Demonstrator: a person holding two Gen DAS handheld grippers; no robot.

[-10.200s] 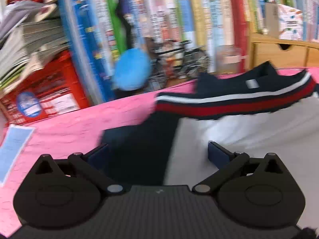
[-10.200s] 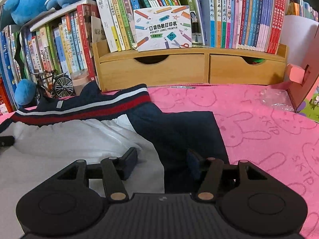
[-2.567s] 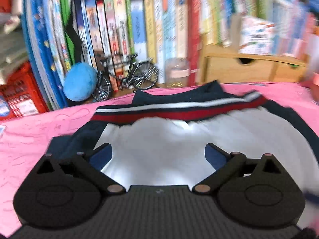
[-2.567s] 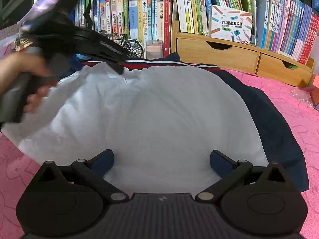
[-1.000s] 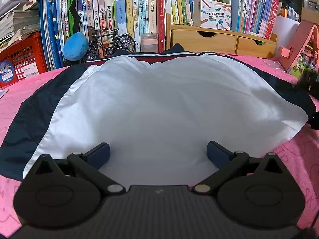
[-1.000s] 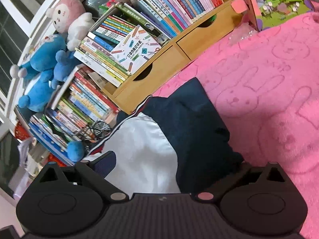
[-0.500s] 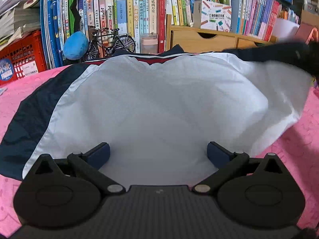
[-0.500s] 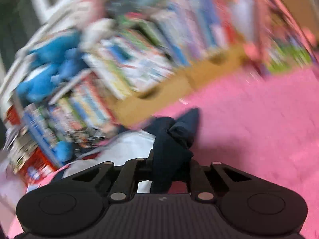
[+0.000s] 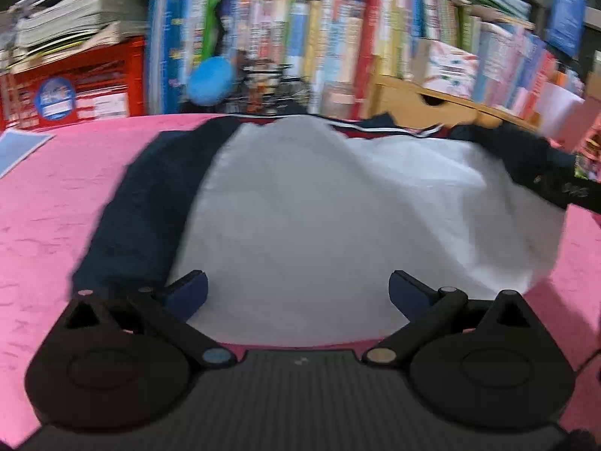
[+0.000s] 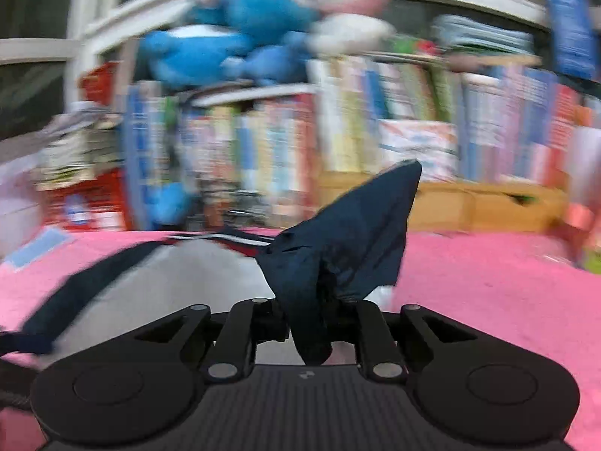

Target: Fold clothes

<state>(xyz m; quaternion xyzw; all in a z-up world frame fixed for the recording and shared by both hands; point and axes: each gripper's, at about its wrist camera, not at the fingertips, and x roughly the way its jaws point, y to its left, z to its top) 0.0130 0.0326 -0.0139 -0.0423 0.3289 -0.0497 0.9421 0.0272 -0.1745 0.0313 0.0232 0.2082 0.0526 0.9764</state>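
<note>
Matt woven cloth shirt – navy sleeve crumpled – on fuzzy pink cover (terry-like).

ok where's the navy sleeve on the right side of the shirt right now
In the right wrist view the navy sleeve is bunched and lifted off the pink cloth, pinched in the right gripper, just right of the shirt's white body.

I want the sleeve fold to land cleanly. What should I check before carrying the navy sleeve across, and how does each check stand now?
1. Right gripper pinches the navy sleeve, jaws having just been closing then easing: ok.
2. Sleeve lifted off the pink cloth: ok.
3. Left gripper open, holding nothing, above the white panel: ok.
4. White panel lies flat: not ok, it is wrinkled on the right.
5. Opposite navy sleeve spread flat: ok.
6. Grip depth on the fabric: cannot tell.
</note>
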